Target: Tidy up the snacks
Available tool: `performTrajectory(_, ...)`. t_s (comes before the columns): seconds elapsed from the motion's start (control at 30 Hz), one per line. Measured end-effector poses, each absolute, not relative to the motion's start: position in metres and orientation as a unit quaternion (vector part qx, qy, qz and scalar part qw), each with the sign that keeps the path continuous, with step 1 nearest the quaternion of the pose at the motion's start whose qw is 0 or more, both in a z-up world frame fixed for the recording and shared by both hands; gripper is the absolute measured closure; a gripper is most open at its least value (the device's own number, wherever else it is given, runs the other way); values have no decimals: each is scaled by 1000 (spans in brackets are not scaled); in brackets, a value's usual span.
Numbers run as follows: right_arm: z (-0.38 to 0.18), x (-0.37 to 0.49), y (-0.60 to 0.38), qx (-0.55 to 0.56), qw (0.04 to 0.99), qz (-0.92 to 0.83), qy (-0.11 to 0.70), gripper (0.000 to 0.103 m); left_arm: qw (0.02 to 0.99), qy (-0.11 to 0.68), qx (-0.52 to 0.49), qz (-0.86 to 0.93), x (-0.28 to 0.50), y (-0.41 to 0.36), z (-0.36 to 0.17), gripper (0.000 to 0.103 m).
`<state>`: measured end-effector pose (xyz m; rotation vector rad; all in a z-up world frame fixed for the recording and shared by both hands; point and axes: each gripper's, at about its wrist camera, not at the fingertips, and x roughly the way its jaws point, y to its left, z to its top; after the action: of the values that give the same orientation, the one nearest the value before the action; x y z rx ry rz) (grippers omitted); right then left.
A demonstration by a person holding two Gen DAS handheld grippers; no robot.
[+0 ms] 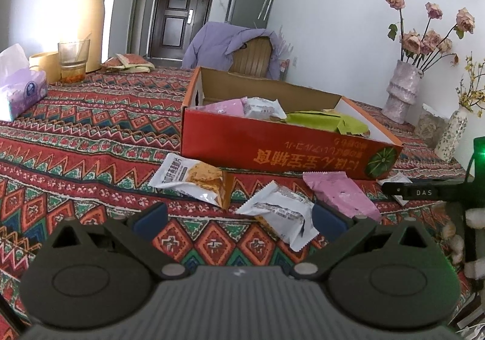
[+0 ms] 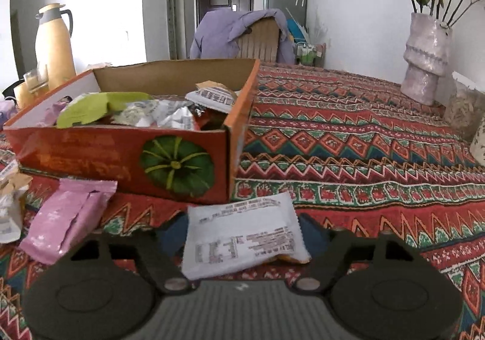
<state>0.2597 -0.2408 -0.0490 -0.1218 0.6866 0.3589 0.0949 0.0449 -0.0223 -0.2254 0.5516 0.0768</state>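
A red cardboard box [image 1: 272, 143] holding several snack packets stands on the patterned tablecloth; it also shows in the right wrist view [image 2: 91, 155]. In front of it lie a white cracker packet [image 1: 194, 179], a white packet [image 1: 282, 212] and a pink packet [image 1: 342, 194]. My left gripper [image 1: 239, 220] is open above the cloth, with the white packet just inside its right finger. My right gripper [image 2: 242, 234] is open, its fingers on both sides of a white packet [image 2: 242, 237] that lies on the cloth. The pink packet [image 2: 66, 218] lies to its left.
A tissue pack [image 1: 21, 91], a glass [image 1: 72, 61] and a cream thermos [image 1: 89, 21] stand at the far left. Vases with dried flowers [image 1: 403, 91] stand at the right by the wall. A chair draped with a purple jacket [image 1: 233, 43] is behind the table.
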Motion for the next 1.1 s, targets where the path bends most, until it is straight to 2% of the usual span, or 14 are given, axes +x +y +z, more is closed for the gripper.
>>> performTrajectory(0.03, -49, 256, -241, -61, 925, 174, 332, 35, 955, 273, -111, 37, 95, 44, -23, 0)
performTrajectory(0.13, -49, 244, -238, -64, 930, 167, 321, 40, 954, 276, -111, 33, 94, 42, -24, 0)
performTrajectory(0.17, -48, 242, -238, -64, 932, 165, 317, 47, 954, 276, -110, 33, 95, 42, -25, 0)
performTrajectory(0.4, -39, 220, -241, -42, 944, 159, 286, 52, 952, 280, -115, 42, 97, 45, -26, 0)
performTrajectory(0.43, -37, 215, -241, -41, 948, 156, 276, 60, 952, 281, -115, 43, 97, 46, -26, 0)
performTrajectory(0.47, -36, 211, -240, -39, 950, 154, 268, 103, 951, 282, -114, 45, 98, 46, -26, 0)
performTrajectory(0.5, -35, 208, -240, -33, 950, 155, 269, 94, 951, 283, -113, 47, 98, 46, -26, 0)
performTrajectory(0.67, -33, 202, -237, -23, 951, 163, 263, 95, 950, 284, -118, 54, 100, 51, -23, 0)
performTrajectory(0.73, -33, 206, -233, -25, 947, 168, 273, 90, 950, 283, -118, 57, 99, 53, -22, 0)
performTrajectory(0.8, -34, 210, -230, -19, 943, 177, 282, 69, 950, 283, -119, 59, 99, 54, -22, 0)
performTrajectory(0.83, -34, 213, -228, -13, 941, 181, 285, 46, 949, 284, -120, 60, 100, 54, -22, 0)
performTrajectory(0.87, -33, 215, -225, -9, 939, 187, 289, 31, 949, 285, -121, 60, 100, 55, -22, 0)
performTrajectory(1.1, -36, 235, -187, -53, 921, 197, 331, 31, 950, 283, -122, 55, 98, 54, -21, 0)
